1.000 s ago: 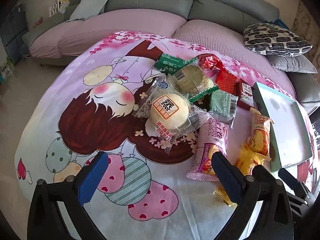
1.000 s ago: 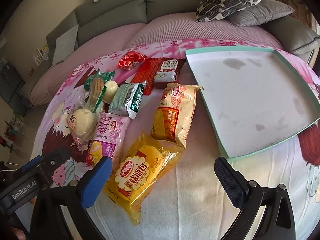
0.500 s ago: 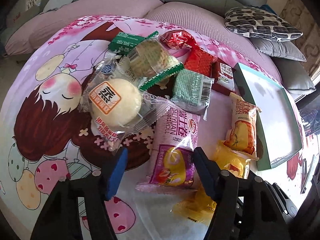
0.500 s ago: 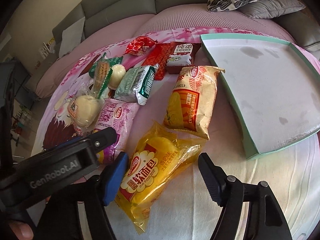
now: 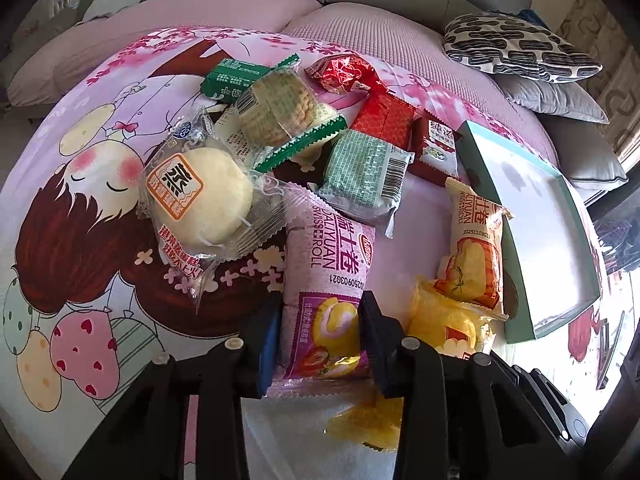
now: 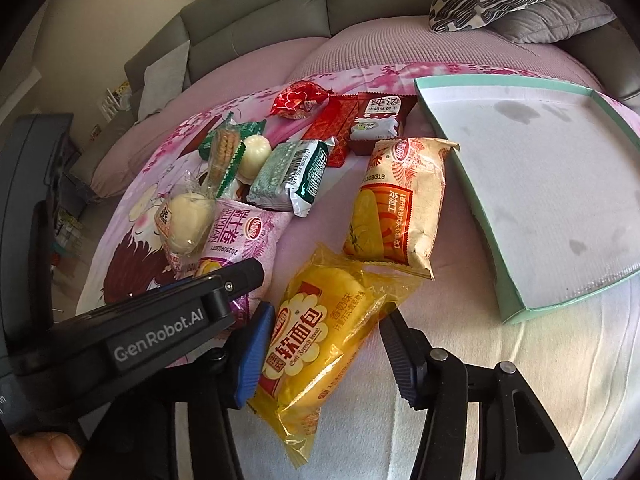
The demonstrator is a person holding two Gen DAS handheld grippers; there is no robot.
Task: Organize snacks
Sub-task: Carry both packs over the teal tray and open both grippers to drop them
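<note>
Grip status: left gripper (image 5: 320, 334) is clamped across the near end of the pink Swiss roll pack (image 5: 326, 280), pads pressing both long sides, pack lying flat on the cartoon-print cloth (image 5: 80, 248). Right gripper (image 6: 326, 344) straddles the yellow soft bread bag (image 6: 320, 324); its jaws are closing, with the bag between them; the blue left pad looks to be touching the film, but I can't tell whether the right one bears yet. Both tools come in steeply from above and take the packs across the narrow width, probably because that is the only span the jaws can bridge, and the near ends are the ones clear of the pile. Mint-edged tray (image 6: 516, 312) sits empty at the right, so I read it as the destination. Clearances: the bread bag has open cloth to its right, up to the tray's near corner. The orange cake pack (image 6: 400, 204) lies along the tray's left rim, touching or just beside it, so it partly blocks a low path that way; lifting over the wall looks safer. The pink pack's far end sits against the steamed bun packet (image 5: 200, 200) and green-grey biscuit pack (image 5: 364, 176), so a straight pull could drag them.
</note>
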